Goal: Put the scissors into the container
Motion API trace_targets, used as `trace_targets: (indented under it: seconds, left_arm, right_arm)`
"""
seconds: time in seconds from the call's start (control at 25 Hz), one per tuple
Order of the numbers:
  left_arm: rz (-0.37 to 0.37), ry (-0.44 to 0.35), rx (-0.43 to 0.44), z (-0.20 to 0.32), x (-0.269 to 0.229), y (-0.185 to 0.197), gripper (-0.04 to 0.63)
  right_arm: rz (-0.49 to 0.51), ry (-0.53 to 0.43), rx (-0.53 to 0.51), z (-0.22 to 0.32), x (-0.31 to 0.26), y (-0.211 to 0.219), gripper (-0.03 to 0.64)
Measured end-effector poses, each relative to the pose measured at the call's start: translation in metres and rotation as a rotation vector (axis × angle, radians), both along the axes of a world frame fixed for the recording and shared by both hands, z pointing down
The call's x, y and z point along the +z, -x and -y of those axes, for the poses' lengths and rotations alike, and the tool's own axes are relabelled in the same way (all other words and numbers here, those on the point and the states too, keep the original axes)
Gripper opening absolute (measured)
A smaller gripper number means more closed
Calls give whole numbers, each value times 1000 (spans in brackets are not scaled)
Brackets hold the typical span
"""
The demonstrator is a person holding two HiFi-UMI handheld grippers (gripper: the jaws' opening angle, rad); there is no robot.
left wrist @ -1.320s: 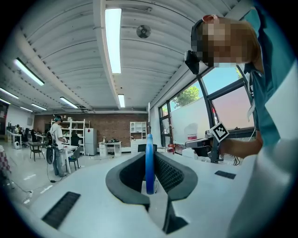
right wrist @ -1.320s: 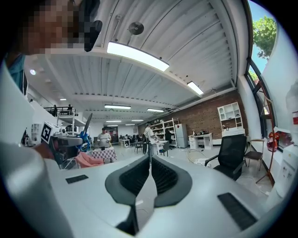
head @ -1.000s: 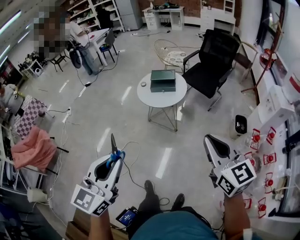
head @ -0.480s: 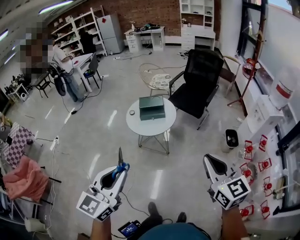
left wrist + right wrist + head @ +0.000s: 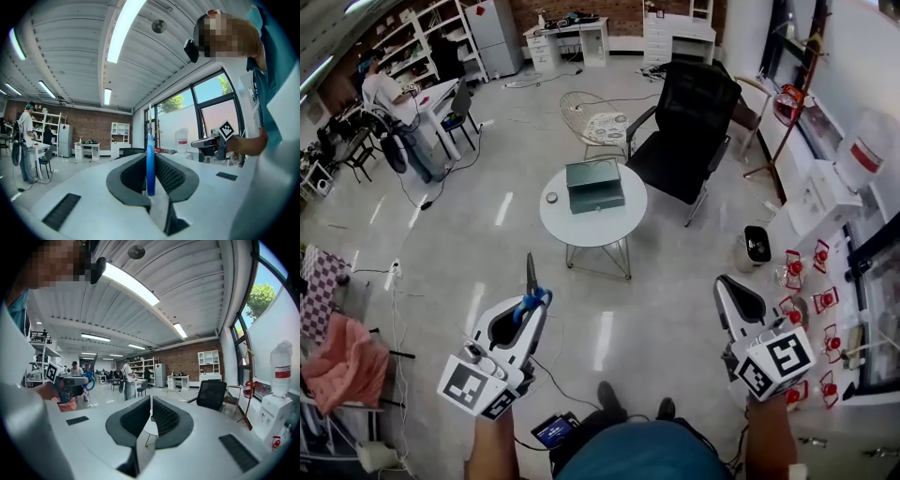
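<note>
My left gripper (image 5: 528, 309) is shut on the scissors (image 5: 531, 277), clamping the blue handles with the dark blades pointing up and away. In the left gripper view the blue handle (image 5: 150, 161) stands edge-on between the pads. The container, a green box (image 5: 594, 185), lies on a round white table (image 5: 621, 220) well ahead of both grippers. My right gripper (image 5: 734, 298) hangs at the lower right, shut with nothing in it; its pads (image 5: 161, 416) meet in the right gripper view. That view also shows the left gripper (image 5: 70, 380) with the scissors (image 5: 89, 379).
A black office chair (image 5: 689, 127) stands right of the table and a wire chair (image 5: 595, 117) behind it. Cables run over the floor at the left. Red objects and a small bin (image 5: 756, 246) line the right wall. A person (image 5: 389, 98) stands far left.
The head view has swung, so the table and box now sit nearer the frame's middle. Both grippers keep their low positions, and the left one still holds the scissors.
</note>
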State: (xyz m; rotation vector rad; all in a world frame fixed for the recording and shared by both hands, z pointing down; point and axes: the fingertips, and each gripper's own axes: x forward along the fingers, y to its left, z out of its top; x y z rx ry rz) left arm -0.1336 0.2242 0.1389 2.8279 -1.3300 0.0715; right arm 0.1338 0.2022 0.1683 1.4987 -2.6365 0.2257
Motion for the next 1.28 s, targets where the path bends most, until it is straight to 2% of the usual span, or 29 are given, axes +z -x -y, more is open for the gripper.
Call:
trace_targets:
  seconds: [0.16,0.4,0.72,1.0,1.28]
  left_arm:
    - [-16,3,20,26,10,13,66]
    - [-39,3,32,45,7,79,66]
    - [-61,0,46,70,6,127,66]
    - [-57,0,18,95,16,126,66]
    - [-33,6,-92,150,9,105,66]
  right_arm:
    - [-15,9,17,21,9,14,41]
    - [-36,14,25,36,2,82,41]
    - [-52,3,37,56,-7,134,41]
    - [-45,7,9,90,7,133,41]
    - [-14,26,-93,174,13,113,41]
